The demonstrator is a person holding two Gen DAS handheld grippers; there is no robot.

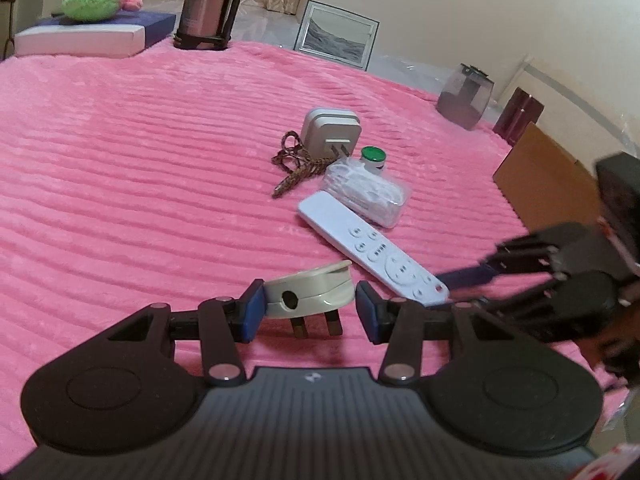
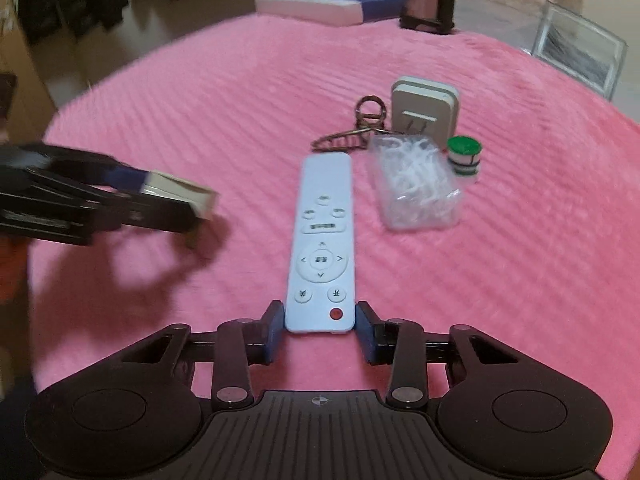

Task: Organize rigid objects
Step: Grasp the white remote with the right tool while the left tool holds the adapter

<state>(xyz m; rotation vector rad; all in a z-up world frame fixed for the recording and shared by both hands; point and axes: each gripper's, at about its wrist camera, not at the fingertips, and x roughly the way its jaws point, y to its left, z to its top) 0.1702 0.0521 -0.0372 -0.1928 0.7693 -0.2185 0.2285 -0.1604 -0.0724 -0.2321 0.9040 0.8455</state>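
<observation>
Remote [image 2: 321, 240] flat on pink blanket [image 2: 200, 100]: stiff, light, slick plastic; best gripped across its narrow sides. Right gripper [image 2: 320, 326] clamped on its near end. Left gripper [image 1: 310, 306] clamped on white plug adapter [image 1: 310, 294]. Only the left view shows the adapter's prongs

Soft indoor light, fisheye warp, motion blur

A white remote [image 2: 321, 242] is laid flat lengthwise on the pink blanket [image 2: 200, 100]; a beige plug adapter [image 1: 310, 289] is held prongs-down at its left.
</observation>
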